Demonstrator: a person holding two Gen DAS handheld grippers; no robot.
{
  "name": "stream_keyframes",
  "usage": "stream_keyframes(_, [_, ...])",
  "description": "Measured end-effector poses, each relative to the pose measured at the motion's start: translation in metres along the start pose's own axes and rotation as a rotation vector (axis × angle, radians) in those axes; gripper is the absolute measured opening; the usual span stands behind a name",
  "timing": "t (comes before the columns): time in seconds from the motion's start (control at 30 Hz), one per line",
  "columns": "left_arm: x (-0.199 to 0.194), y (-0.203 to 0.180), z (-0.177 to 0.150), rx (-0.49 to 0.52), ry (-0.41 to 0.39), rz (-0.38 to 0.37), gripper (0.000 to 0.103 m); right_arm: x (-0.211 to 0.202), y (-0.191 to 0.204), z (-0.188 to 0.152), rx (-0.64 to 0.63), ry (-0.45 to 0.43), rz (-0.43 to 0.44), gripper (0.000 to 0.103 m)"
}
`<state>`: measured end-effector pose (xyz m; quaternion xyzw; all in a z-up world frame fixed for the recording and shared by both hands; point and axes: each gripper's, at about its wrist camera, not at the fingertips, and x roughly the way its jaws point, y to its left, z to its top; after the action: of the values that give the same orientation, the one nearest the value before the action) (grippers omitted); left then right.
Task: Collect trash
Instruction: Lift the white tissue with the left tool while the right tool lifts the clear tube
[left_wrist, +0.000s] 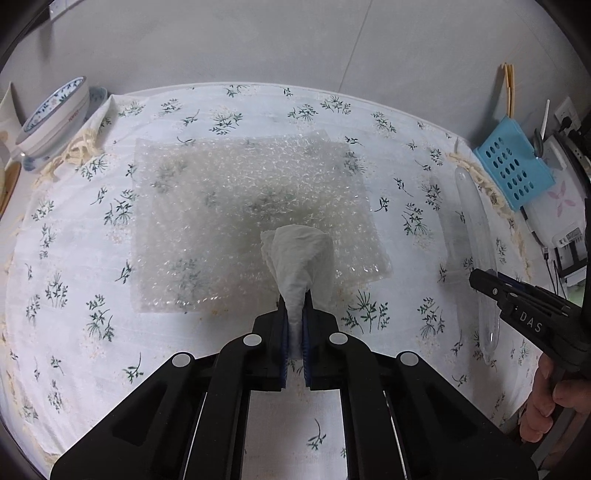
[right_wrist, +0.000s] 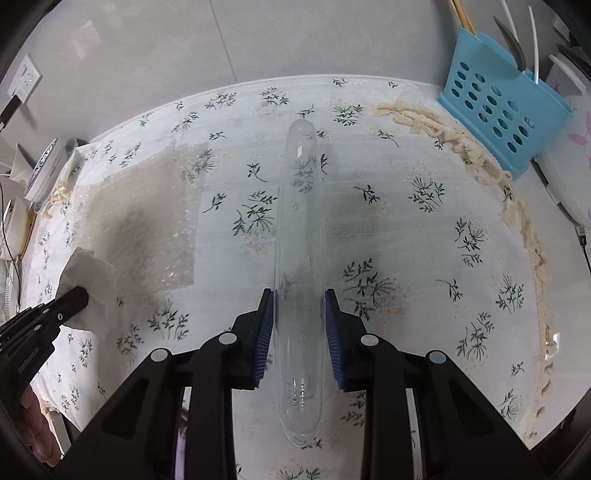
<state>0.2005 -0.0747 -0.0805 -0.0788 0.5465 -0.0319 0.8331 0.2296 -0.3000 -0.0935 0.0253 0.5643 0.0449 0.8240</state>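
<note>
My left gripper (left_wrist: 295, 299) is shut on a crumpled white tissue (left_wrist: 295, 258) and holds it over the near edge of a bubble wrap sheet (left_wrist: 236, 206) lying flat on the floral tablecloth. The tissue (right_wrist: 90, 273) and bubble wrap (right_wrist: 147, 221) also show at the left of the right wrist view. My right gripper (right_wrist: 299, 299) is open, its blue pads on either side of a long clear plastic tube-shaped package (right_wrist: 299, 221) that lies on the cloth. I cannot tell whether the pads touch it. The package (left_wrist: 476, 236) shows at the right of the left wrist view.
A blue perforated utensil holder (right_wrist: 502, 103) with chopsticks and spoons stands at the back right, beside a white appliance (left_wrist: 561, 199). A blue-patterned bowl (left_wrist: 55, 114) sits at the back left. The tablecloth's fringed edge (right_wrist: 524, 221) runs along the right side.
</note>
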Motion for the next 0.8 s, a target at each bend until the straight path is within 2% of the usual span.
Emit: stream_keyframes(0.8, [-0.074, 0.022, -0.064, -0.011, -0.060, -0.019, 0.005, -0.081, 0.044, -0.074, -0.050, -0.063, 0.030, 0.026])
